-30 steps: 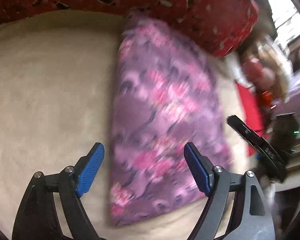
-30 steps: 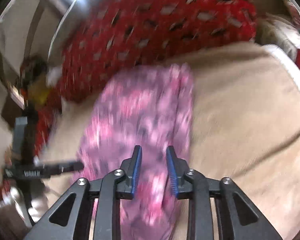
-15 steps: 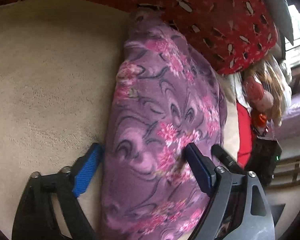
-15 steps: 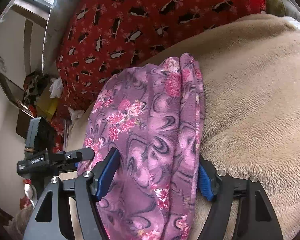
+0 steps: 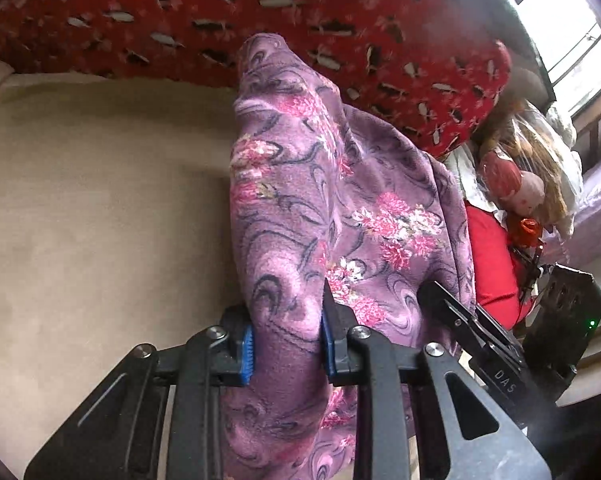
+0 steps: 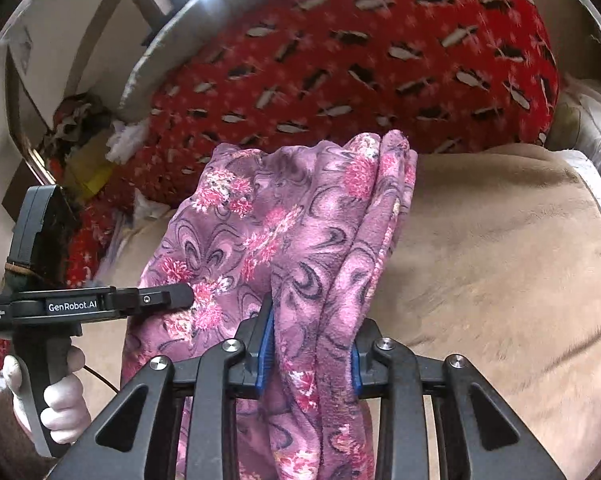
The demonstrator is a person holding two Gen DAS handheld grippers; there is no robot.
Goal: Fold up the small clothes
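Blue pads on the left gripper (image 5: 287, 344) press in from both sides on a bunched fold of a purple fleece garment (image 5: 332, 216) printed with pink flowers and dark swirls. Its jaws have just been closing, and they now stand narrow with the cloth pinched between them. The right gripper (image 6: 311, 354) has the same garment caught between its own blue pads; its jaws too have just been closing and now clamp a thick gathered fold near the cloth's right edge.

Outward from both grips, the garment rises up and away from the camera in loose, draped folds, its near end lifted off the surface. Its far end lies against a red cushion (image 5: 260, 8) patterned with small black and white shapes. Under and beside the garment spreads a beige plush blanket (image 5: 80, 220), bare on the left in the left wrist view and on the right in the right wrist view.

In the right wrist view, the left gripper's black body appears at the left, held by a hand in a white glove (image 6: 62, 400), with one finger tip touching the cloth. A doll with long hair (image 5: 528, 184) lies beyond the cushion's right end.
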